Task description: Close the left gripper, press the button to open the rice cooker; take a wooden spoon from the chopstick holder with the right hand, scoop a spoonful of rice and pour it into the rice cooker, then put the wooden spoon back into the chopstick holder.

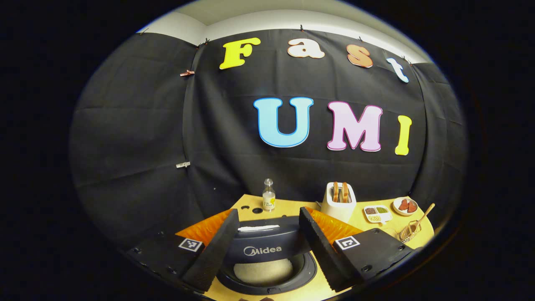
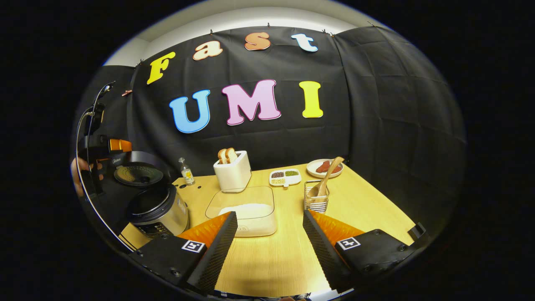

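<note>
In the left gripper view my left gripper [image 1: 268,212] is open, its fingers spread wide either side of the rice cooker [image 1: 267,278] just below. The cooker's dark lid [image 1: 263,246] stands raised, and the pot under it holds something pale. In the right gripper view my right gripper [image 2: 269,214] is open with nothing between its fingers, low over the table in front of a clear container of rice [image 2: 246,211]. The wooden spoon [image 2: 326,175] leans in the wire chopstick holder [image 2: 316,200], just beyond the right finger. The open rice cooker [image 2: 156,209] stands at the left.
A white toaster [image 2: 233,171] with bread, a small bottle [image 2: 186,170], a divided dish [image 2: 285,177] and a plate of red pieces [image 2: 324,168] line the back of the wooden table [image 2: 368,200]. A hand [image 2: 79,171] holds the other gripper above the cooker.
</note>
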`<control>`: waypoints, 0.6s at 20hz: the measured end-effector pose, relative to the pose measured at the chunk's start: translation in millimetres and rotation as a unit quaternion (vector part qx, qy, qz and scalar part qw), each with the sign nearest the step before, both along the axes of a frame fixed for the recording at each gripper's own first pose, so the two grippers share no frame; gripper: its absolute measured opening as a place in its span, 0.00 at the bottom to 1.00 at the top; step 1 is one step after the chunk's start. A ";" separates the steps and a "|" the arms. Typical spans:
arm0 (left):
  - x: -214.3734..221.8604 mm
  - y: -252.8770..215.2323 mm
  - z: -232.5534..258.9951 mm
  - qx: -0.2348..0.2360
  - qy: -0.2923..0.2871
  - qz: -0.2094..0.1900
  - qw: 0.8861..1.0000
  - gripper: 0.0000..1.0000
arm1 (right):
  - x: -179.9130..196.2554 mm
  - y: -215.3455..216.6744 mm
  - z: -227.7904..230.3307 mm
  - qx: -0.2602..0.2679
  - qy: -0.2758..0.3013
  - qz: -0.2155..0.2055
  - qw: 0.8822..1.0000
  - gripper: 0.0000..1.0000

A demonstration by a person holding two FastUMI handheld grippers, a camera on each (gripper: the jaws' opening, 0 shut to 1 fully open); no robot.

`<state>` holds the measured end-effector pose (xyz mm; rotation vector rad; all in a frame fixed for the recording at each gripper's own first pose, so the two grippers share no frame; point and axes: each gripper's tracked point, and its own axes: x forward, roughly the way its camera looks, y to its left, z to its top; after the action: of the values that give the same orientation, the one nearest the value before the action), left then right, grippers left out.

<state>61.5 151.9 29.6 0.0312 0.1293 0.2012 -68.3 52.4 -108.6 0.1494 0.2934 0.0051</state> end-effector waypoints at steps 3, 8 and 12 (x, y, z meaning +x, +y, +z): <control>-16.2 -7.3 -33.9 -0.007 0.011 -0.006 1.000 1.00 | -12.5 8.3 -6.1 -0.022 0.008 0.022 0.999 0.99; -26.3 11.4 -95.0 -0.034 0.059 0.010 0.998 1.00 | -23.4 21.5 -17.0 -0.023 0.025 0.029 0.999 0.99; -26.0 4.6 -112.4 -0.013 0.061 -0.016 0.998 1.00 | -24.1 23.6 -17.9 -0.029 0.028 0.028 0.999 0.98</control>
<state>35.4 156.4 -82.8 0.0206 0.2537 0.1660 -92.4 76.0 -126.5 0.0830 0.3543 0.0486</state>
